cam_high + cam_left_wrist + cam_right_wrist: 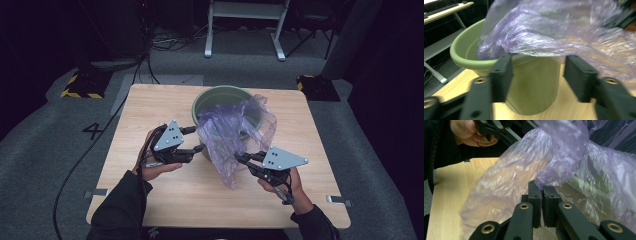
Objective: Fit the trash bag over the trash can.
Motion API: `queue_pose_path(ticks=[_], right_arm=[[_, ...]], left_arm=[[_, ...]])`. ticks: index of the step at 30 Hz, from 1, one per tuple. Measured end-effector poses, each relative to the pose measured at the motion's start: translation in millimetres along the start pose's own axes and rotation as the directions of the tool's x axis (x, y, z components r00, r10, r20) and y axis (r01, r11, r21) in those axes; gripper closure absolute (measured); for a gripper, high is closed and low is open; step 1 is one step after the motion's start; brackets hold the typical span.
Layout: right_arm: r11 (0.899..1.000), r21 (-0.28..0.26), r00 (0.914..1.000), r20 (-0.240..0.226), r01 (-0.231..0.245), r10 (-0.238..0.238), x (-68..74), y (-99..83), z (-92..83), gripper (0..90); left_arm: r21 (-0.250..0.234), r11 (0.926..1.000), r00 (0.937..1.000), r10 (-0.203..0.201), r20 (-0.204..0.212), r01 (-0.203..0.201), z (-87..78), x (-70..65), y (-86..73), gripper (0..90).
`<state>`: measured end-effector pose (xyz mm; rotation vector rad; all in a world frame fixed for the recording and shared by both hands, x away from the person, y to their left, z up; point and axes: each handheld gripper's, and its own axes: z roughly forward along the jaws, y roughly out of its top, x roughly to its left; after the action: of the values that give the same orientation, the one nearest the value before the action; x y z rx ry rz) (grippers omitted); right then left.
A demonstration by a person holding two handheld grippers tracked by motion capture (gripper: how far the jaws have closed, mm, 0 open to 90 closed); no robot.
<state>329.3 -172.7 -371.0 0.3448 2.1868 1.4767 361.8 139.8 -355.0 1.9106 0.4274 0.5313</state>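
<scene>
A light wooden square tabletop (150, 110) stands on a grey carpeted floor (45, 135). A white number four (93, 131) is marked on the carpet to its left, and a black cable (82, 159) trails across the floor on that side. Two black blocks with yellow-and-black hazard stripes (80, 86) sit off the far corners, the other one (316, 86) at the right. Behind, a white metal frame with two legs (245, 25) stands in the dark, loose cables lying beside it.

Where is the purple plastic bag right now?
In the high view the purple bag drapes over the near rim of the green bin at the table's middle, between the two grippers, its lower edge pinched by the right gripper.
</scene>
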Motion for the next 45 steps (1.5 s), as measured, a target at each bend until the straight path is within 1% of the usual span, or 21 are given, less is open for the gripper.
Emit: queue_pose_path(ticks=[2, 3, 5, 6, 8, 14, 18, 20, 21, 24, 26, 27, 28, 29, 31, 32, 33, 35, 36, 44, 45], right_arm=[[1.000, 0.001, 1.0000, 0.003, 0.006, -0.006, 0.2, 0.2, 0.4, 88.7], [1.000, 0.001, 1.0000, 0.003, 0.006, -0.006, 0.2, 0.2, 0.4, 88.7], [1.000, 0.007, 0.9999, 0.013, 0.011, -0.011, 0.6, -0.5, 1.4, 89.4], [1.000, 0.007, 0.9999, 0.013, 0.011, -0.011, 0.6, -0.5, 1.4, 89.4], [1.000, 0.016, 0.9994, 0.031, 0.018, -0.018, 0.4, -1.8, 2.9, 89.5], [0.999, 0.038, 0.9977, 0.055, 0.037, -0.039, 0.6, -3.9, 5.8, 89.2], [0.998, 0.039, 0.9976, 0.050, 0.045, -0.047, 1.7, -4.7, 7.2, 89.0], [0.998, 0.034, 0.9979, 0.045, 0.045, -0.047, 2.2, -5.0, 7.1, 88.7], [0.998, 0.031, 0.9981, 0.036, 0.048, -0.050, 3.1, -5.2, 7.1, 87.8], [0.998, 0.032, 0.9980, 0.032, 0.054, -0.055, 3.7, -6.1, 8.3, 85.6], [0.998, 0.032, 0.9980, 0.029, 0.055, -0.056, 4.0, -6.6, 8.4, 84.3], [0.998, 0.031, 0.9980, 0.027, 0.056, -0.057, 4.4, -6.9, 8.3, 82.5], [0.998, 0.028, 0.9978, 0.026, 0.060, -0.060, 5.3, -7.3, 8.0, 79.9], [0.998, 0.024, 0.9977, 0.029, 0.061, -0.061, 5.9, -7.6, 6.1, 75.3], [0.998, 0.021, 0.9976, 0.030, 0.062, -0.062, 6.0, -7.7, 4.4, 71.8], [0.998, 0.018, 0.9977, 0.032, 0.060, -0.060, 6.0, -7.8, 2.8, 67.8], [0.999, 0.006, 0.9977, 0.042, 0.053, -0.053, 5.7, -8.2, -3.1, 62.8], [0.999, -0.001, 0.9977, 0.041, 0.054, -0.054, 5.8, -8.2, -5.4, 60.2], [0.998, 0.002, 0.9966, 0.059, 0.059, -0.059, 6.0, -8.1, -11.9, 52.6], [0.999, -0.002, 0.9938, 0.106, 0.032, -0.032, 1.2, -12.1, -33.7, 38.3], [1.000, -0.023, 0.9934, 0.114, 0.018, -0.015, 1.7, -13.5, -43.0, 36.5]], left_arm=[[-0.021, 0.9995, 0.9996, -0.023, 0.018, 0.023, -3.2, -5.2, 2.1, 24.4], [-0.021, 0.9995, 0.9996, -0.023, 0.018, 0.023, -3.2, -5.2, 2.1, 23.7], [-0.039, 0.9992, 0.9994, 0.003, 0.033, -0.002, -5.5, -16.5, 6.5, 20.7], [-0.039, 0.9992, 0.9994, 0.003, 0.033, -0.002, -5.5, -16.5, 6.5, 20.0], [-0.057, 0.9982, 0.9975, 0.020, 0.068, -0.016, -9.2, -23.6, 10.8, 19.2], [-0.039, 0.9992, 0.9965, 0.012, 0.082, -0.009, -7.3, -34.8, 14.2, 18.4], [-0.010, 0.9998, 0.9983, 0.016, 0.056, -0.015, 2.8, -40.0, 11.6, 26.9], [-0.003, 0.9999, 0.9991, -0.012, 0.041, 0.013, 7.8, -40.0, 8.5, 30.5], [0.016, 0.9995, 0.9990, -0.026, 0.037, 0.026, 12.8, -39.0, 4.3, 35.6], [0.033, 0.9991, 0.9994, -0.026, 0.021, 0.026, 17.7, -38.0, 0.0, 47.1], [0.048, 0.9985, 0.9996, -0.025, 0.015, 0.024, 21.2, -36.6, -2.8, 55.5], [0.056, 0.9983, 0.9998, -0.018, 0.007, 0.017, 23.5, -35.6, -4.6, 55.5], [0.063, 0.9979, 0.9999, -0.011, 0.003, 0.011, 24.9, -35.1, -5.4, 60.5], [0.080, 0.9967, 0.9998, 0.014, -0.010, -0.013, 28.7, -33.7, -7.9, 68.5], [0.086, 0.9960, 0.9996, 0.023, -0.016, -0.021, 30.0, -33.3, -8.7, 75.8], [0.099, 0.9947, 0.9993, 0.031, -0.022, -0.029, 32.5, -32.9, -9.9, 75.8], [0.102, 0.9943, 0.9991, 0.035, -0.025, -0.032, 35.3, -32.1, -12.0, 80.1], [0.100, 0.9941, 0.9988, 0.045, -0.020, -0.043, 36.5, -31.2, -13.1, 82.5], [0.092, 0.9950, 0.9990, 0.042, -0.016, -0.040, 36.9, -30.6, -13.7, 86.2], [0.081, 0.9954, 0.9986, 0.052, 0.002, -0.052, 35.3, -29.0, -11.6, 89.4], [0.080, 0.9949, 0.9982, 0.061, 0.005, -0.061, 34.5, -29.1, -11.2, 89.4]])
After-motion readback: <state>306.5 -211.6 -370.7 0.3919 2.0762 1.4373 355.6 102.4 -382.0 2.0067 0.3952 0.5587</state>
